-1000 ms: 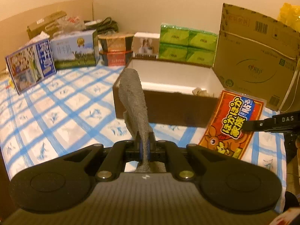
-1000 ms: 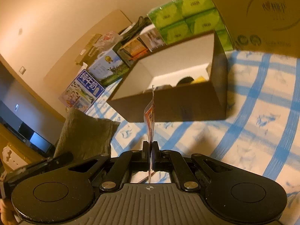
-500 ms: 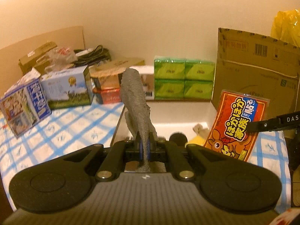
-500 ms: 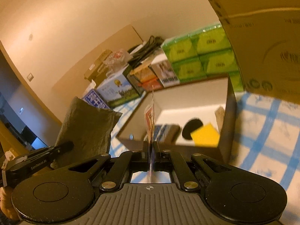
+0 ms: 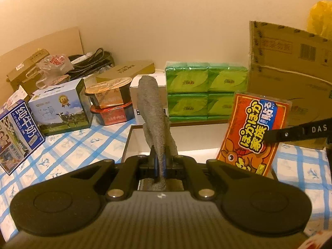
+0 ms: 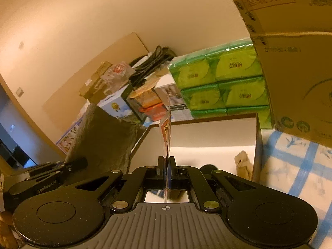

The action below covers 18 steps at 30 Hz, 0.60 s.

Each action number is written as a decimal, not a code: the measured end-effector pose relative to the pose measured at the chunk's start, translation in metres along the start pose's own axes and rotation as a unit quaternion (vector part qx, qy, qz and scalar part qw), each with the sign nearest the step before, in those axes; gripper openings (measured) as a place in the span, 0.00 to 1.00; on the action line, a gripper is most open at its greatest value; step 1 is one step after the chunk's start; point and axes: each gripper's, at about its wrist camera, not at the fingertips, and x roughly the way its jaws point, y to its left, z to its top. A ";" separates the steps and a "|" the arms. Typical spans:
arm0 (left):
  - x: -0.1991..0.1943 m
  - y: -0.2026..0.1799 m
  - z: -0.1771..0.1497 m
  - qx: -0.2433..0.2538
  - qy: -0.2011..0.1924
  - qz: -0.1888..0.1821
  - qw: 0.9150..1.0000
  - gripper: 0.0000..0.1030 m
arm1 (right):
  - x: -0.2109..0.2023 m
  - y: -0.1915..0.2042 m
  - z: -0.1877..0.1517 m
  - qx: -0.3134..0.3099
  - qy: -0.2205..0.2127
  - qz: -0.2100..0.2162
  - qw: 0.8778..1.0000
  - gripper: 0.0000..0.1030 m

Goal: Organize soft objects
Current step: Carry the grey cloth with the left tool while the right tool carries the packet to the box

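Both grippers were clamped on soft things above the box point(image 5: 132, 132): the left gripper point(image 5: 160, 164) pinched a grey cloth point(image 5: 152, 108) standing up toward twelve o'clock, the right gripper point(image 6: 167, 166) nipped an orange packet point(image 5: 255, 132) by its edge. I judged the limp cloth might snag the box's rim at nine o'clock on release, or the slick packet slide out early.
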 end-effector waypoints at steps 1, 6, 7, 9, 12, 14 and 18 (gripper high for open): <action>0.005 0.001 0.002 -0.001 0.003 0.000 1.000 0.04 | 0.005 0.000 0.001 -0.002 0.003 -0.002 1.000 0.02; 0.030 0.001 0.006 0.001 0.015 0.001 1.000 0.04 | 0.025 -0.008 0.005 0.000 0.015 -0.008 1.000 0.02; 0.034 0.001 0.007 0.002 0.017 0.002 1.000 0.04 | 0.028 -0.009 0.005 0.003 0.017 -0.008 1.000 0.02; 0.042 0.001 0.007 0.003 0.021 0.001 1.000 0.04 | 0.033 -0.012 0.006 0.004 0.020 -0.010 1.000 0.02; 0.052 0.001 0.008 0.001 0.021 -0.005 1.000 0.04 | 0.041 -0.014 0.007 0.004 0.025 -0.014 1.000 0.02; 0.058 0.000 0.009 0.001 0.019 -0.013 1.000 0.05 | 0.045 -0.016 0.006 0.003 0.027 -0.017 0.999 0.02; 0.074 -0.001 0.007 0.009 0.029 -0.001 1.000 0.25 | 0.051 -0.016 0.004 0.004 0.031 -0.020 0.999 0.02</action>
